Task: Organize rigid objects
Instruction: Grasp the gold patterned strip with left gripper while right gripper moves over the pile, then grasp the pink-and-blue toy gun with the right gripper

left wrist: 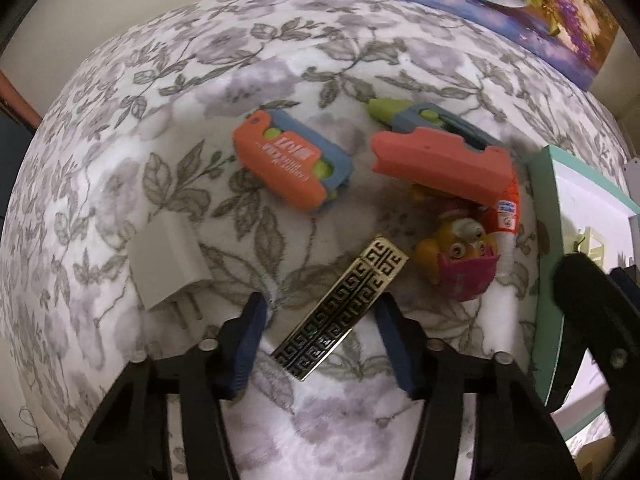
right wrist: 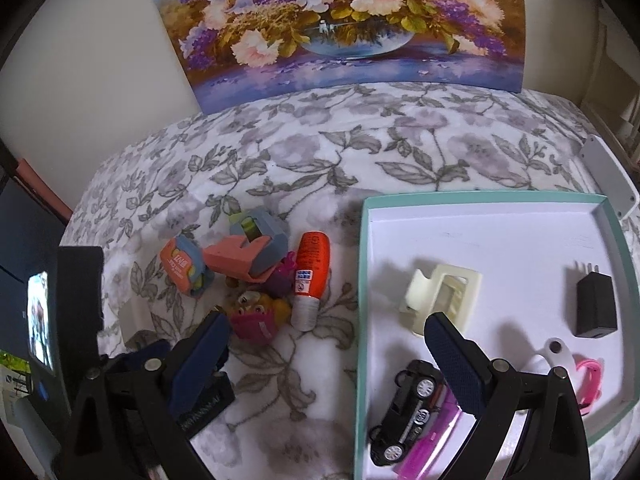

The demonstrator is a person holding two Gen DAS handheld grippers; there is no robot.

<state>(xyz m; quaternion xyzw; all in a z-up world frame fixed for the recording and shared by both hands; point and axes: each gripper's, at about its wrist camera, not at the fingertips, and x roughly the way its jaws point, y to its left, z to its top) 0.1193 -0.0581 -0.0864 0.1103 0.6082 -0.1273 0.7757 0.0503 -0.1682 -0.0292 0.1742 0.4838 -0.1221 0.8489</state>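
Observation:
A flat black-and-gold patterned bar (left wrist: 340,308) lies slantwise on the flowered cloth (left wrist: 280,60), its near end between the blue pads of my left gripper (left wrist: 320,302). Cloth shows on both sides of the bar, so the jaws stand open around it. My right gripper (right wrist: 324,328) is open and empty, straddling the left rim of the teal-edged white box (right wrist: 364,280). On the cloth lie two orange-and-blue toys (left wrist: 288,160) (left wrist: 440,156), an orange tube (right wrist: 310,276), a yellow-and-pink figure (left wrist: 460,260) and a white plug (left wrist: 168,268).
The box holds a cream hair clip (right wrist: 444,296), a black charger (right wrist: 596,304), a black toy car (right wrist: 408,404), a pink pen-like thing (right wrist: 424,452) and a pink band (right wrist: 588,376). A flower painting (right wrist: 340,20) leans against the back wall. Bare cloth lies behind the toys.

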